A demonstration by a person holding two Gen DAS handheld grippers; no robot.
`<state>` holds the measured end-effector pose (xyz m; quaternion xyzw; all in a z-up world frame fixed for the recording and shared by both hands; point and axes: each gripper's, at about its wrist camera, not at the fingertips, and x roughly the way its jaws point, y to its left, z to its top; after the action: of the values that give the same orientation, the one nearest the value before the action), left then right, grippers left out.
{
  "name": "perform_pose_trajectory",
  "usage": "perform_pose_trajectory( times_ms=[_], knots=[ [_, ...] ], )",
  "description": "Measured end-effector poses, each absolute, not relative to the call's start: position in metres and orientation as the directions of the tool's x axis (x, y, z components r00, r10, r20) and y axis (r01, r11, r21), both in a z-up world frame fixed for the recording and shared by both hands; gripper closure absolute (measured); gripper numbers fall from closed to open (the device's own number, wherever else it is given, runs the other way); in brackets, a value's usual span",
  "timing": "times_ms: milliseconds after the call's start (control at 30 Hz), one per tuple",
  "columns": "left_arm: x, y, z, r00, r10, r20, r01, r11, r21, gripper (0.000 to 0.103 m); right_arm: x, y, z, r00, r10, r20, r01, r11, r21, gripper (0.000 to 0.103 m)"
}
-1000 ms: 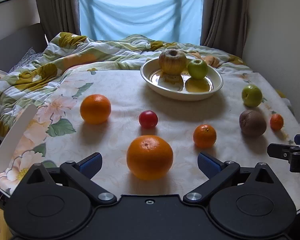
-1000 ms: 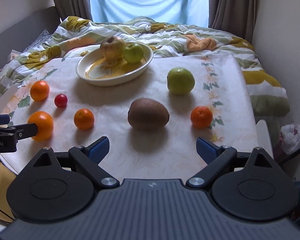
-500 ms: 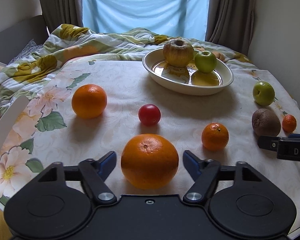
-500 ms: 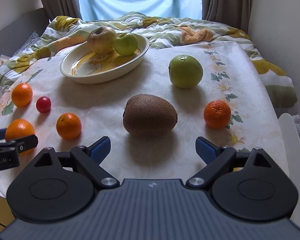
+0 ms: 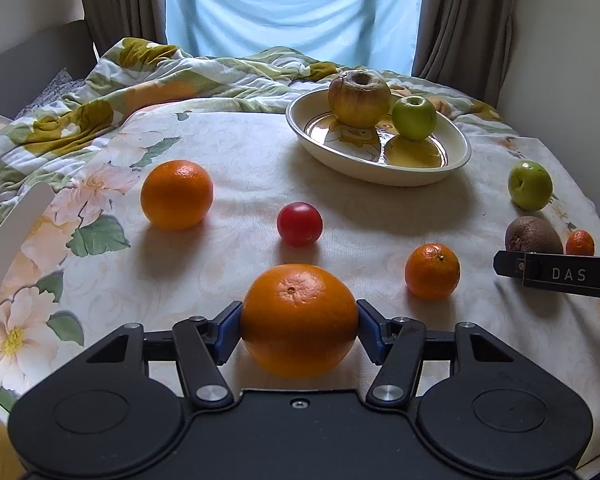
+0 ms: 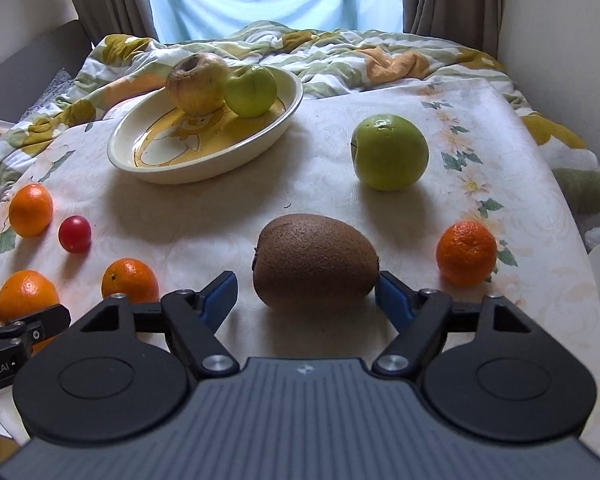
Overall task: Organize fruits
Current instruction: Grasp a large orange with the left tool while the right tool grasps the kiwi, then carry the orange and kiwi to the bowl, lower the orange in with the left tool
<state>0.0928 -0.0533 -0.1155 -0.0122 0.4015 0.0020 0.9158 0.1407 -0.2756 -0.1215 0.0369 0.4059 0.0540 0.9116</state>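
1. The left tool [image 5: 299, 328] is closing, its blue pads [image 5: 229, 330] pressing both sides of a big orange [image 5: 299, 320] on the desk [image 5: 236, 148].
2. The right tool [image 6: 307, 297] is closing around a kiwi [image 6: 315, 261]; one pad touches, the other stands apart.

The left gripper [image 5: 299, 327] is closing its jaws on the big orange [image 5: 299, 320], both pads touching it; the bowl [image 5: 380, 168] is sitting beyond, holding two apples.

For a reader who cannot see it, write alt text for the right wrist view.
The right gripper, jaws closing, brackets a brown kiwi on a floral tablecloth. Behind stand a green apple and a dish holding two apples; oranges lie either side.
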Motion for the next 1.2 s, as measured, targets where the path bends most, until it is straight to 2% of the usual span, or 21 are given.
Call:
perform_pose_trajectory(
  times_ms=[367, 433, 667, 1200],
  knots=[
    [0.092, -0.052, -0.116, 0.681, -0.011, -0.733, -0.016, 0.999, -0.029, 0.039, 0.149, -0.278, -0.121, 0.652, 0.104, -0.751, -0.035, 0.994, 0.107, 0.013],
    [0.091, -0.053, -0.116, 0.681, -0.01, -0.732, -0.017, 0.999, -0.029, 0.039, 0.151, -0.279, -0.121, 0.653, 0.1, -0.751, -0.034, 0.994, 0.103, 0.022],
    [0.087, -0.051, -0.11, 0.678, -0.019, -0.735, -0.022, 0.999, -0.046, 0.04, 0.148, -0.277, -0.116, 0.657, 0.118, -0.745, -0.063, 0.993, 0.103, 0.023],
    [0.072, -0.052, -0.031, 0.752, -0.016, -0.659, -0.012, 0.999, -0.038, 0.04, 0.134, -0.278, -0.047, 0.684, 0.18, -0.707, -0.143, 0.983, 0.112, 0.023]
  ],
)
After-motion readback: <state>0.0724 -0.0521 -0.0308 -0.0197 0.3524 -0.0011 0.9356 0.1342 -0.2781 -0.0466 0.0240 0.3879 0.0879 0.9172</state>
